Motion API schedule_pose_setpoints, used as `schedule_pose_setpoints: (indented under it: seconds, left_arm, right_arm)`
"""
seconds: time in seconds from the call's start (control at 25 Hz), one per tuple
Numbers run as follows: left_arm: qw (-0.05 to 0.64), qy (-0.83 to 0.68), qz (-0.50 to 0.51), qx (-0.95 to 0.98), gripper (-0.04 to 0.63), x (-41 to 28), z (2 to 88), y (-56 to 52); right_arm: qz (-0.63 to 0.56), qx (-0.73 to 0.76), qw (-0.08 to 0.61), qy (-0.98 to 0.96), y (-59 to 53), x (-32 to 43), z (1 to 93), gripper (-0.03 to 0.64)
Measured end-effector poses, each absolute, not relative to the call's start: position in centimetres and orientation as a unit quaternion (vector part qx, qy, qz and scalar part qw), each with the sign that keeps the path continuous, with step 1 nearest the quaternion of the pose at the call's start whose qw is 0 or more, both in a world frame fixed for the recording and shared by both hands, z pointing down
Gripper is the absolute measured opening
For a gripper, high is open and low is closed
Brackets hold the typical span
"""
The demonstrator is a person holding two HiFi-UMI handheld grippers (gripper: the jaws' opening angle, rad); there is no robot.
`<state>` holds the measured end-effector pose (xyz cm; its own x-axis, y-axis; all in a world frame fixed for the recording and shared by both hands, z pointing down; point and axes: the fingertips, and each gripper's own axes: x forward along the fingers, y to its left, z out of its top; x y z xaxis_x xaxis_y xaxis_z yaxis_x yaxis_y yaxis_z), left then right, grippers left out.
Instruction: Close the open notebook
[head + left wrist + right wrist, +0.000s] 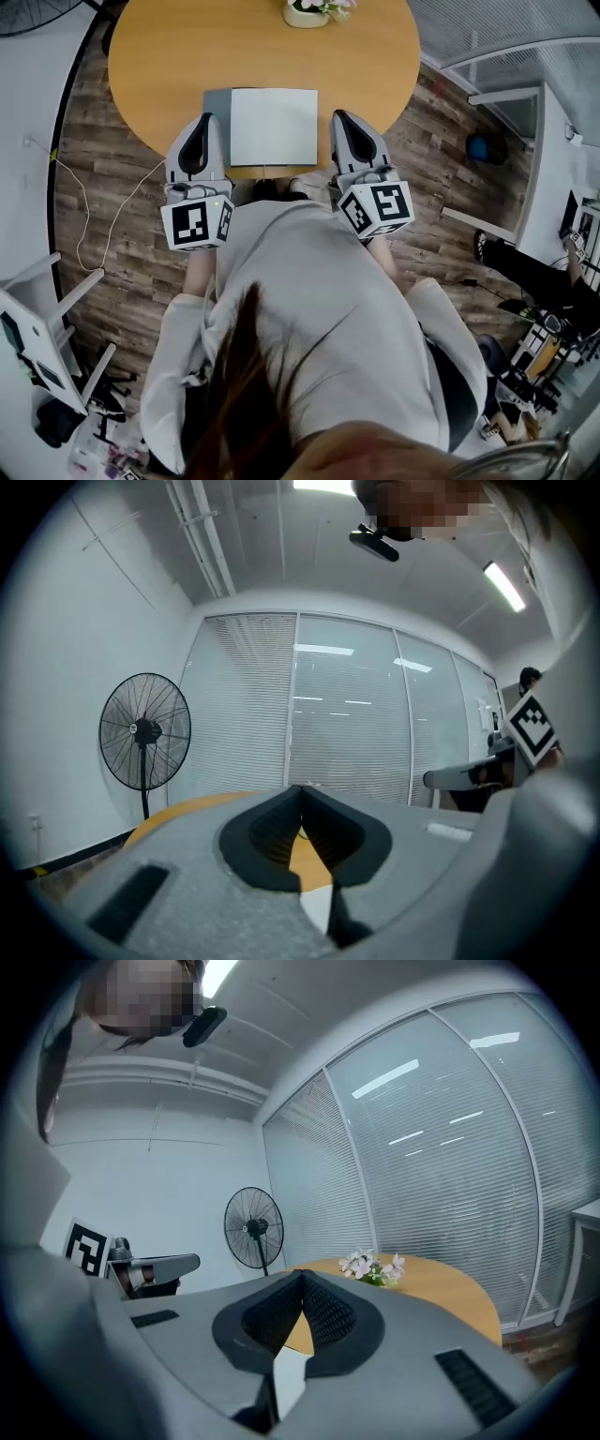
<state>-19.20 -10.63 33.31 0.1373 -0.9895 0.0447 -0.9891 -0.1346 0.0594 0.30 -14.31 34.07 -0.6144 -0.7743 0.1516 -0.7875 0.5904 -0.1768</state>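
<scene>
1. The notebook (274, 127) is lying on the counter (159, 56), white page up (seemingly not yet closed).
2. The left gripper (205, 118) and right gripper (338, 114) are being held beside it, fingers together and empty.

Pretty bright and even all round, no harsh shadows. Ceiling strip light (504, 585) blown out up and right of the left gripper (302, 789), second strip light (217, 973) up-left of the right gripper (302, 1276). Streaky reflections on the glass wall (441, 1138) ahead. Heavy fisheye bend, dark vignetted corners, near gripper bodies a bit soft.
</scene>
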Motion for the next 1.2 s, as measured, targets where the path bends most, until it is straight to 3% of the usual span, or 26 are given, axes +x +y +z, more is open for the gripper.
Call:
schedule_pose_setpoints:
  seconds: [1.2]
  left_arm:
    - [0.108, -0.631, 0.027, 0.768, 0.017, -24.3, 38.4, -10.1]
  right_arm:
    - [0.120, 0.482, 0.039, -0.867, -14.7, -2.3, 35.1, 0.003]
